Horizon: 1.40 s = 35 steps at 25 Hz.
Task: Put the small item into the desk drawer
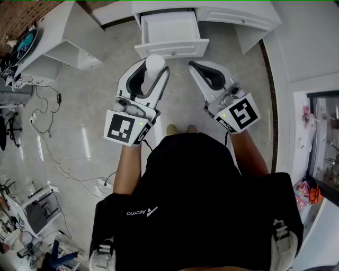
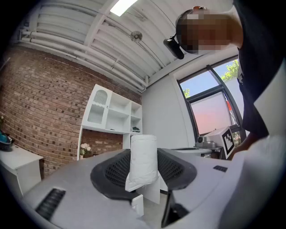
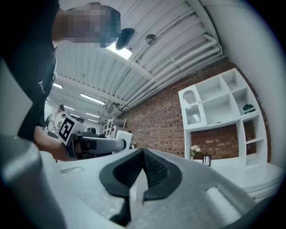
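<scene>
**Roll in hand, drawer open ahead**

Head view: the left gripper (image 1: 154, 66) holds the small white roll (image 1: 154, 62) in its fingers, just short of the open desk drawer (image 1: 172, 50); the right gripper (image 1: 193, 66) hangs alongside. Left gripper view: the roll stands upright, pinched from both sides. Right gripper view: fingers pressed together, nothing between them. The pickup looks done; reaching over the drawer and letting go remain

Ahead of left gripper (image 1: 155, 69): drawer (image 1: 168, 26) pulled out of the bench (image 1: 238, 16), open on top, front panel (image 1: 172, 50) nearest.
Toward right gripper (image 1: 192, 65): narrow gap over floor (image 1: 95, 106).
Left of left gripper: open floor up to shelf unit (image 1: 58, 37).
Left gripper's jaws: filled by white roll (image 1: 154, 62).
</scene>
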Motion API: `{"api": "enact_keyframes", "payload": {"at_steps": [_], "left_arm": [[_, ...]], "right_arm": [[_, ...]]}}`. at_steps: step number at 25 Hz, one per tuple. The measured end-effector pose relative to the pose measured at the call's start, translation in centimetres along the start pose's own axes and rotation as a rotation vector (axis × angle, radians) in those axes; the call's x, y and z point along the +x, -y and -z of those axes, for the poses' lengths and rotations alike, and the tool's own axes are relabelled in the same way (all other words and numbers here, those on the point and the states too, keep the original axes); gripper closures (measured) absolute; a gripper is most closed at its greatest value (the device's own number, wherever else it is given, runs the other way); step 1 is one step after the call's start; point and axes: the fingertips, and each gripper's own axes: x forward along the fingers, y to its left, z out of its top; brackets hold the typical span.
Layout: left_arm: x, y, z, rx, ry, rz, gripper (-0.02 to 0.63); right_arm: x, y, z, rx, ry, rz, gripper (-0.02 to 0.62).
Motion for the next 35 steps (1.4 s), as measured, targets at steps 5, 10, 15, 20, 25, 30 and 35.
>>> {"api": "enact_keyframes", "payload": {"at_steps": [5, 10, 15, 20, 25, 30, 35], "left_arm": [[-0.1, -0.9, 0.0, -0.004, 0.004, 0.005, 0.431], [-0.5, -2.0, 0.8, -0.017, 0.006, 0.013, 0.431], [-1.2, -4.4, 1.2, -0.031, 0.01, 0.021, 0.431], [-2.1, -7.2, 1.3, -0.039, 0.03, 0.037, 0.431], [-2.6, -9.0, 1.8, -0.056, 0.033, 0.05, 0.431], [-2.7, -10.8, 2.1, -0.063, 0.032, 0.045, 0.431], [-2.2, -12.2, 2.3, -0.056, 0.028, 0.032, 0.431]], "right_arm": [[0.8, 0.0, -0.1, 0.005, 0.003, 0.004, 0.595], [1.6, 0.1, 0.7, 0.008, -0.01, 0.024, 0.595], [3.8, -0.2, 1.4, 0.001, -0.024, 0.044, 0.595], [6.2, -1.3, 1.9, -0.018, -0.043, 0.064, 0.595], [7.2, -1.2, 2.5, -0.022, -0.061, 0.099, 0.595], [8.4, -0.8, 3.0, -0.02, -0.072, 0.113, 0.595], [9.4, 0.4, 3.7, -0.013, -0.07, 0.113, 0.595]]}}
